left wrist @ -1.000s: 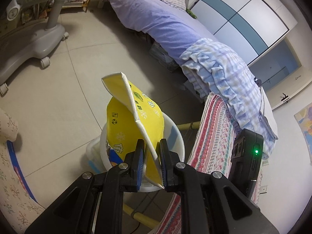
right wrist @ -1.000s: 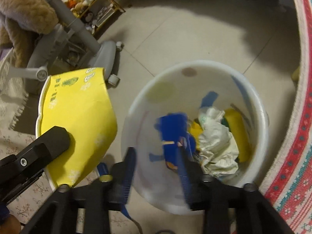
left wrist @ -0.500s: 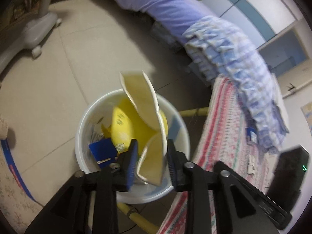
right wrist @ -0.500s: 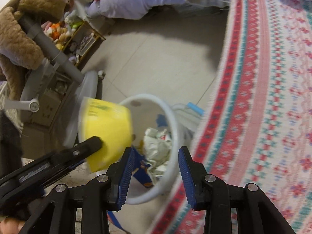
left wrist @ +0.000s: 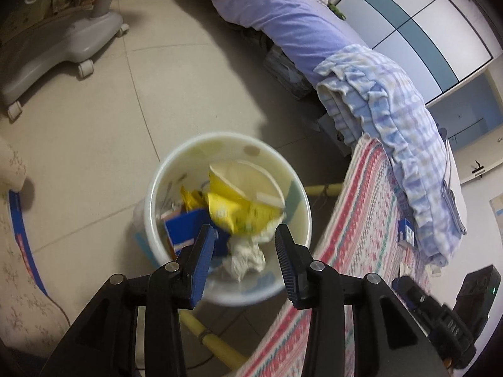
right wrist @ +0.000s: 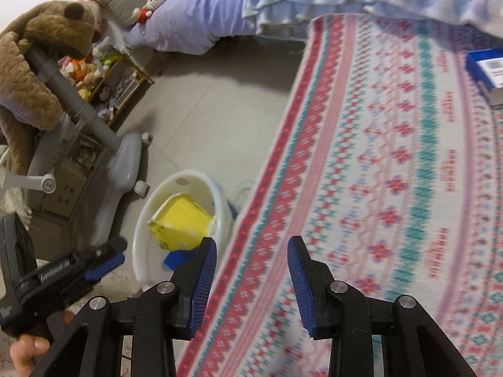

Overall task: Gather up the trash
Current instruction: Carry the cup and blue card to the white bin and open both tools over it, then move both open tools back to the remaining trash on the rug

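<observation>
Left wrist view: a white bin (left wrist: 176, 169) is shown standing on the tiled floor (left wrist: 94, 132), just beside the edge of a patterned cloth (left wrist: 371, 207). Inside the bin a yellow carton (left wrist: 239, 207) is seen lying tilted on top of the other trash, its pale inner side turned upward; a blue box (left wrist: 184, 227) lies beside it, crumpled white paper (left wrist: 246, 256) is seen near the rim, and a smaller yellow wrapper (left wrist: 190, 196) lies behind the blue box. The left gripper (left wrist: 244, 253) is held above the near rim of the bin with its jaws spread apart and nothing between them. Small print is visible on the carton, but it is too blurred to be read. Right wrist view: the right gripper (right wrist: 252, 278) is held over the patterned cloth (right wrist: 393, 188), its blue-padded fingers (right wrist: 204, 276) parted and empty. The bin (right wrist: 217, 194) is seen to the left of it, with the yellow carton (right wrist: 182, 223) resting inside. The left gripper (right wrist: 94, 260) appears at the lower left, gripped by a hand (right wrist: 25, 350) at the frame edge. A blue box with a white label (right wrist: 489, 69) lies on the cloth at the right edge; its writing cannot be made out.
</observation>
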`<action>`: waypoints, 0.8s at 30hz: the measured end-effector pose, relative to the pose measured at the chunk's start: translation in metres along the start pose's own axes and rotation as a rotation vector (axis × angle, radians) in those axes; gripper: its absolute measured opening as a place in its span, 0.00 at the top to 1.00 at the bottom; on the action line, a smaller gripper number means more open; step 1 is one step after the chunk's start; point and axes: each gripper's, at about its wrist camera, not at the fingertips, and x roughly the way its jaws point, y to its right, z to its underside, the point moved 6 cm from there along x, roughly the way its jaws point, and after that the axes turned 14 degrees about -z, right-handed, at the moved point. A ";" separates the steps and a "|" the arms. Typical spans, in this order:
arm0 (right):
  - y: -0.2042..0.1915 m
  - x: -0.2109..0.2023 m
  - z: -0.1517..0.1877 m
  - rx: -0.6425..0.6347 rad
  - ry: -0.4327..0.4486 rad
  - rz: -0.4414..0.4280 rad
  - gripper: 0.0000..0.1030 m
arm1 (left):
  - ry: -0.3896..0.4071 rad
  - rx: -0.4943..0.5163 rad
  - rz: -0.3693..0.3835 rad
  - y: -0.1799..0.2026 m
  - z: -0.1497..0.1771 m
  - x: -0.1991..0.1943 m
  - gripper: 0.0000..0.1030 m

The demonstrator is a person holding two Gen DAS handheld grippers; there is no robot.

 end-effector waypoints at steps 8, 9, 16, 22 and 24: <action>0.019 -0.052 0.006 -0.003 0.016 0.038 0.59 | 0.023 0.045 -0.009 0.018 0.044 -0.035 0.58; 0.022 -0.058 0.005 -0.005 0.018 0.044 0.59 | 0.024 0.058 0.001 0.024 0.048 -0.039 0.59; 0.081 -0.135 -0.010 0.064 0.129 0.134 0.50 | 0.021 0.177 0.062 0.082 0.093 -0.073 0.58; 0.147 -0.189 -0.020 0.206 0.217 0.182 0.50 | -0.067 0.180 0.111 0.127 0.153 -0.092 0.55; 0.167 -0.196 -0.019 0.249 0.222 0.192 0.50 | -0.112 0.194 0.146 0.144 0.170 -0.096 0.55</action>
